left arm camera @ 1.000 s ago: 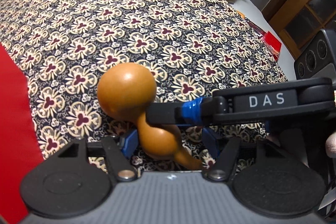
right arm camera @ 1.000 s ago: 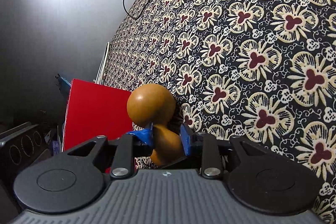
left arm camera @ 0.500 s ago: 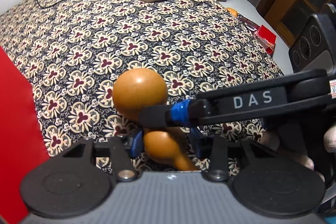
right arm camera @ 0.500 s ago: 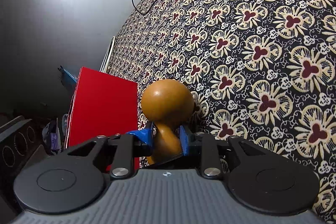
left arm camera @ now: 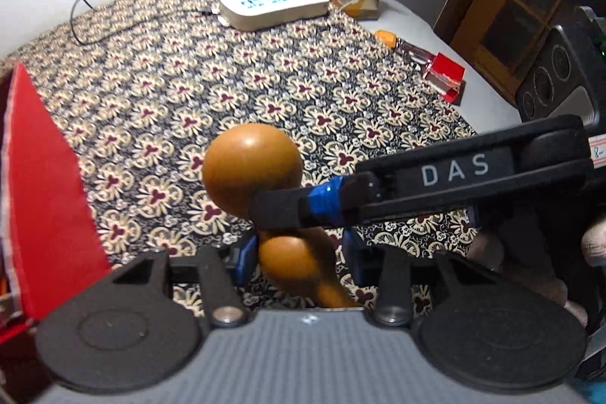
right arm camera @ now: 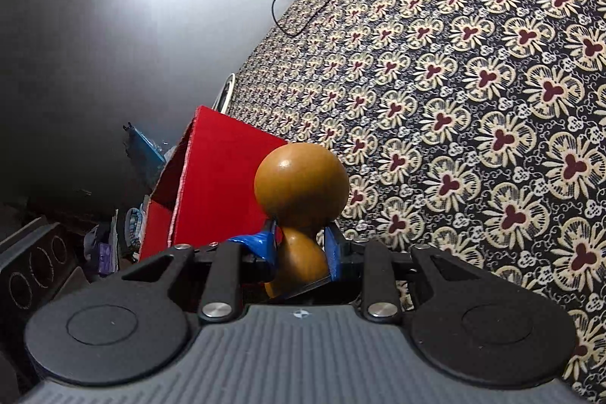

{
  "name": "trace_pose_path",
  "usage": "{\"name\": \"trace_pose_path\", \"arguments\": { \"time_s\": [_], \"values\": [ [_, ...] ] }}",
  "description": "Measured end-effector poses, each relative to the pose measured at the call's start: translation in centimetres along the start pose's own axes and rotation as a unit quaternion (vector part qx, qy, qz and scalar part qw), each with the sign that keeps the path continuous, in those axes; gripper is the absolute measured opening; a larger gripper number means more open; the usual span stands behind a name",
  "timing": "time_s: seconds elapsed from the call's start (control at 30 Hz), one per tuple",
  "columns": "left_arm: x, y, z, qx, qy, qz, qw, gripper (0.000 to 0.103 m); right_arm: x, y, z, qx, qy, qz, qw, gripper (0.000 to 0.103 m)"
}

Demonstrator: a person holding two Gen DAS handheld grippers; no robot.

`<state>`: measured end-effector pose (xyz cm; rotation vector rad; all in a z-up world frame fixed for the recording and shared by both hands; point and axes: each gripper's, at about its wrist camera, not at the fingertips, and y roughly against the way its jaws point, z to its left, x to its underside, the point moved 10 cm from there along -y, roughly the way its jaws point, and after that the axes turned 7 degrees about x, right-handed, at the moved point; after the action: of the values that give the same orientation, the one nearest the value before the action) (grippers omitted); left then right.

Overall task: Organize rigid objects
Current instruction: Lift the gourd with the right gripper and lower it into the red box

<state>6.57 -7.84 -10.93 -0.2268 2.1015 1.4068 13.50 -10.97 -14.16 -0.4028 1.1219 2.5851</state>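
Both the left gripper (left arm camera: 295,258) and the right gripper (right arm camera: 301,245) have just narrowed and clamp the brown gourd (left arm camera: 252,169) above the patterned cloth (left arm camera: 227,93), with the white power strip (left arm camera: 272,2) far beyond.

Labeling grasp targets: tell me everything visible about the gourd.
The gourd is a smooth, glossy orange-brown calabash, apparently dried and hard-shelled: a large round bulb, a narrow waist, a smaller bulb and a tapering stem toward the camera. It is off the patterned cloth, big bulb pointing away. The left gripper is shut on the small bulb; the right gripper is shut on the waist. A red box stands beside it.
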Motion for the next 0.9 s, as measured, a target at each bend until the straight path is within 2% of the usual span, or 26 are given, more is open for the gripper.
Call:
{"name": "trace_pose_path", "arguments": {
  "time_s": [0.23, 0.53, 0.73, 0.9],
  "values": [
    [-0.7, 6.2, 1.0, -0.018, -0.025, -0.060, 0.9977, 0.041, 0.6, 2.0, 6.8, -0.025, 0.048, -0.045, 0.997, 0.010],
    [-1.1, 14.3, 5.5, -0.058, -0.043, -0.120, 0.9902, 0.041, 0.7, -0.4, 15.3, -0.068, 0.097, -0.064, 0.991, 0.010],
    [-0.9, 17.4, 10.9, -0.083, -0.024, -0.130, 0.9878, 0.041, 1.0, -5.0, 19.8, -0.069, 0.137, -0.061, 0.986, 0.010],
    [-0.1, 17.1, 15.1, -0.091, 0.007, -0.112, 0.9894, 0.041, 1.4, -8.7, 20.7, -0.053, 0.145, -0.041, 0.987, 0.010]
  ]
}}
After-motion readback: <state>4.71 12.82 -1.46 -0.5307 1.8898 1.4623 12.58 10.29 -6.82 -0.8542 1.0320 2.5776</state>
